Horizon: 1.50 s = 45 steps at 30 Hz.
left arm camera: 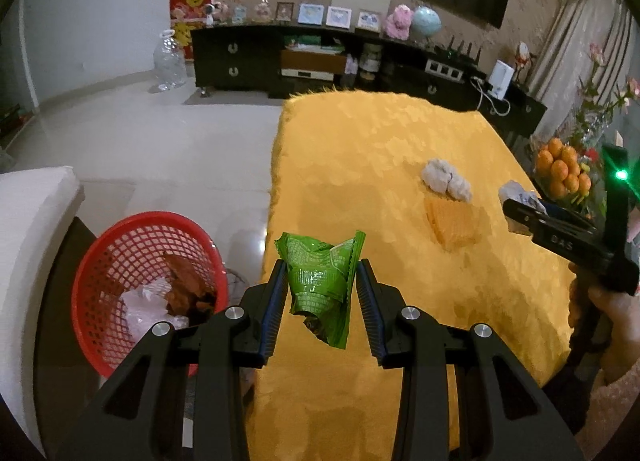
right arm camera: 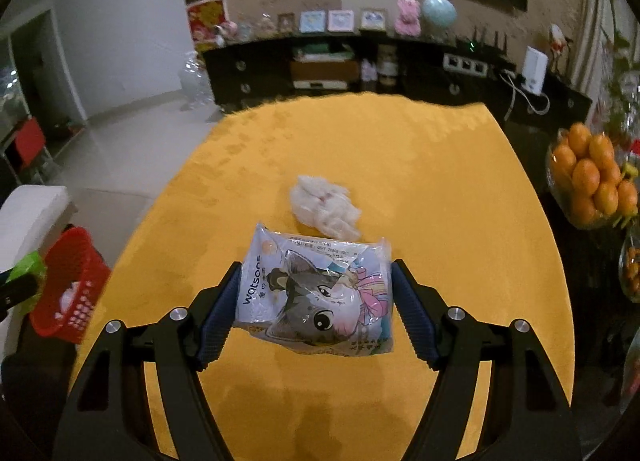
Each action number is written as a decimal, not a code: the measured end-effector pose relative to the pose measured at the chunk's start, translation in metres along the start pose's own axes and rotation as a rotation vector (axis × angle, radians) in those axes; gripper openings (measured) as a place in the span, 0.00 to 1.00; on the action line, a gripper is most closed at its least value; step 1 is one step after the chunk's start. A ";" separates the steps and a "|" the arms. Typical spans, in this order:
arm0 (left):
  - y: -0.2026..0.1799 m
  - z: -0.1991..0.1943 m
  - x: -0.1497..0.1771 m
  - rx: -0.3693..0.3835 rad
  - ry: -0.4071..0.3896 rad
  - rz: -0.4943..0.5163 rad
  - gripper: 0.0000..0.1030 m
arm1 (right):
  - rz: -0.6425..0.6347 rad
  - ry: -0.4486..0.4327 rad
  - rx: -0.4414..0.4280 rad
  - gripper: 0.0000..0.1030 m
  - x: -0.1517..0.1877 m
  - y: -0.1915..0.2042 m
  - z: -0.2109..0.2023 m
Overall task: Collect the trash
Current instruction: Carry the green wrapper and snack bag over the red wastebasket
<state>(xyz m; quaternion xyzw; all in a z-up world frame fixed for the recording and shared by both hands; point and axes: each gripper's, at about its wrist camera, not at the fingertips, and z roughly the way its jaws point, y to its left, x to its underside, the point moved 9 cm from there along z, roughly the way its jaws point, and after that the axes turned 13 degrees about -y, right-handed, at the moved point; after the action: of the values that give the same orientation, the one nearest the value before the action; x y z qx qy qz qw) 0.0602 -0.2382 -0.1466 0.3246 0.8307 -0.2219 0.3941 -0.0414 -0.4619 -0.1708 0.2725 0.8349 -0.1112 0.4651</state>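
My left gripper (left arm camera: 322, 267) is shut on a crumpled green wrapper (left arm camera: 320, 285), held above the near left edge of the yellow-clothed table (left arm camera: 360, 141). Just to its left, lower down, stands a red mesh basket (left arm camera: 120, 245) with paper and brown scraps inside. My right gripper (right arm camera: 317, 267) is shut on a pale cartoon-cat tissue packet (right arm camera: 316, 297), lifted over the table (right arm camera: 420, 149). A white crumpled tissue (right arm camera: 324, 205) lies beyond it; in the left wrist view that tissue (left arm camera: 446, 179) sits beside an orange wrapper (left arm camera: 452, 225).
A bowl of oranges (right arm camera: 592, 181) stands off the table's right side. A white cushion (left arm camera: 32, 221) lies left of the basket. A dark TV cabinet (left arm camera: 248, 57) runs along the far wall, with pale floor between it and the table.
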 end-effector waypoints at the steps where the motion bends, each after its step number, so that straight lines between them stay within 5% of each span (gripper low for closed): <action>1: 0.002 -0.003 -0.002 -0.003 -0.006 -0.003 0.33 | -0.006 -0.009 -0.007 0.68 -0.003 0.005 -0.004; 20: 0.045 -0.058 -0.022 -0.098 -0.109 -0.060 0.33 | -0.078 -0.109 -0.154 0.68 -0.042 0.090 -0.060; 45: 0.095 -0.083 -0.022 -0.197 -0.136 -0.130 0.33 | -0.155 -0.128 -0.299 0.68 -0.060 0.178 -0.063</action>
<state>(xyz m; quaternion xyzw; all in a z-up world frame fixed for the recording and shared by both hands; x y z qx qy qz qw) 0.0960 -0.1284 -0.0908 0.2141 0.8390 -0.1858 0.4645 0.0381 -0.3085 -0.0744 0.1276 0.8292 -0.0385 0.5429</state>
